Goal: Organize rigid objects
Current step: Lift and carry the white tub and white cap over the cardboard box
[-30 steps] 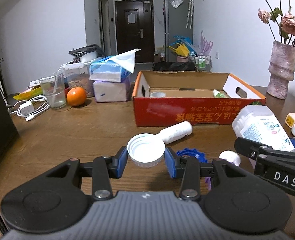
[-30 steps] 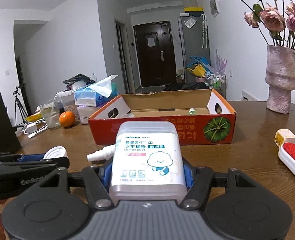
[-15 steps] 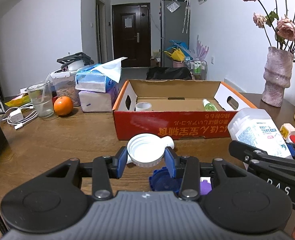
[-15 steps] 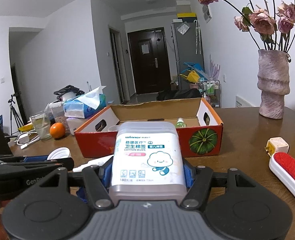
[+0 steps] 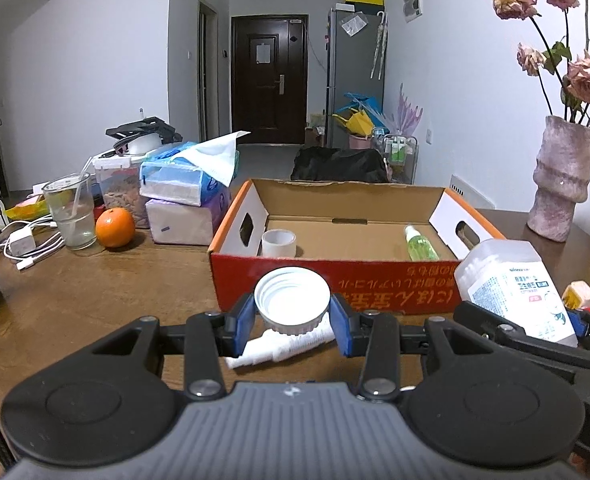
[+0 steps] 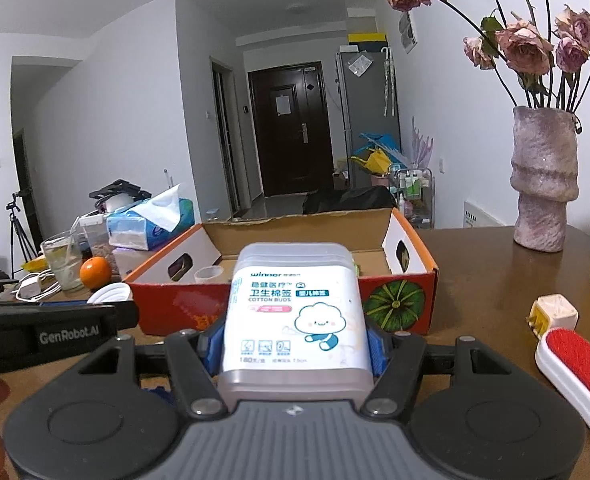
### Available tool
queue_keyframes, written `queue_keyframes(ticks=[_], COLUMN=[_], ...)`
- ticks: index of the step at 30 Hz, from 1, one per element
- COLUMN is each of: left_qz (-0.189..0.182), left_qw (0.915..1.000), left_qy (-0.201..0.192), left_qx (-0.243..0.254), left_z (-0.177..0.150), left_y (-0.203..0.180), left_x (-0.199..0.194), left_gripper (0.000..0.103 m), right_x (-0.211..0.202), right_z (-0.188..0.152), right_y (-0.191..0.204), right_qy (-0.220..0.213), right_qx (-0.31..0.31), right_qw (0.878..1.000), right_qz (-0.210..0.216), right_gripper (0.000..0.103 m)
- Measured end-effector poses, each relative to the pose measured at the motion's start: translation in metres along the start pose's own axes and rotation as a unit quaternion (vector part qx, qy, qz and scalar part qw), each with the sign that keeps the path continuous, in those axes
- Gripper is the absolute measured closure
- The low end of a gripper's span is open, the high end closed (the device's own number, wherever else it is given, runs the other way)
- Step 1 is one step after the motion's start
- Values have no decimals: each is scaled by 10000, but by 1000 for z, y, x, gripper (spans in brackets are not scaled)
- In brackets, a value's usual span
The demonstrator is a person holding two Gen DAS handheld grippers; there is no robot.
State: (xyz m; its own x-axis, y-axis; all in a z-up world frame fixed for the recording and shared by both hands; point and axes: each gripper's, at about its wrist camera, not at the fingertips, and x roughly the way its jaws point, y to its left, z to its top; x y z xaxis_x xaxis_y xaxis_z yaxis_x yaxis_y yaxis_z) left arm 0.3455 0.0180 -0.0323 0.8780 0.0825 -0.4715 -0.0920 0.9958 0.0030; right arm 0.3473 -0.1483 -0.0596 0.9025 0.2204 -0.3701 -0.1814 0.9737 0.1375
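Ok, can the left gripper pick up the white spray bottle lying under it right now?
Probably not: the left gripper is already shut on the white cap, so its jaws are full. The spray bottle lies unobstructed on the table just below.

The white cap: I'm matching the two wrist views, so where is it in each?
Left wrist: the white cap sits bottom centre, clamped in the left tongs.
Right wrist: the cap peeks out at the left edge, above the black tong arm.
Shared landmark: the red cardboard box.
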Motion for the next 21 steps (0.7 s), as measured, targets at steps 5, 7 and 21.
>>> queue_keyframes(ticks=[5,7,21], left_qz=[-23,-24,-62], left_qw=[10000,10000,9997], left_qy=[-50,-75,-194], left_qx=[-25,-37,-133], left_z=[8,11,34], left_y=[-3,-4,-8], left_x=[8,11,38], left_gripper=[61,61,61], right_x=[8,11,30], right_z=[7,9,28], right_y=[-3,-3,-6], right_qy=[-39,-56,-193], right_qx=[-8,-20,-11], right_qw=[10000,10000,9998], right_qz=[-23,-25,-62], right_gripper=[39,39,39])
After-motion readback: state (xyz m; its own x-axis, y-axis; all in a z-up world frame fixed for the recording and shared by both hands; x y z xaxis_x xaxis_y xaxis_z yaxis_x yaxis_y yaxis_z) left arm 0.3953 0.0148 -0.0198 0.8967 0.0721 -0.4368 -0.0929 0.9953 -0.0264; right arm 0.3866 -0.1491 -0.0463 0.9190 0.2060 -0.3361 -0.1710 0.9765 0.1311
